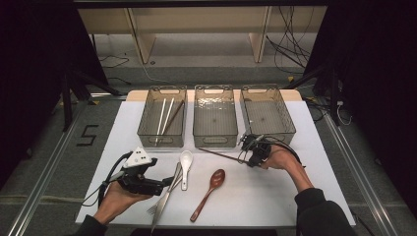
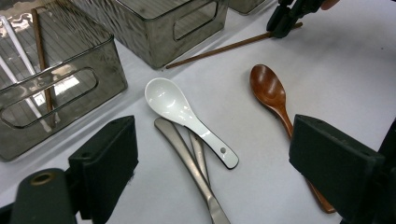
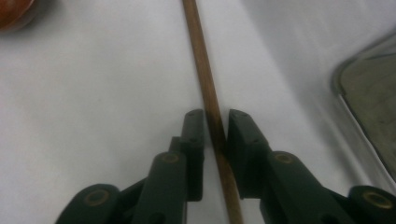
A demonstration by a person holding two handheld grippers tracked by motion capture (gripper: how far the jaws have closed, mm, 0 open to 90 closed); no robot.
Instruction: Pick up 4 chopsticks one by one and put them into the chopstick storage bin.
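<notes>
The left gripper hovers at the near left of the table, jaws spread wide with nothing between them, above a metal knife and fork. Just right lie a white ceramic spoon and a wooden spoon. At the far side stand three clear bins. Right of centre, the right gripper has its jaws on either side of a brown chopstick, which lies on the table near the right bin; whether the pads press on it cannot be told.

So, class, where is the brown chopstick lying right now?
In the high view, the brown chopstick lies on the table before the middle bin, its right end between the right gripper jaws.
</notes>
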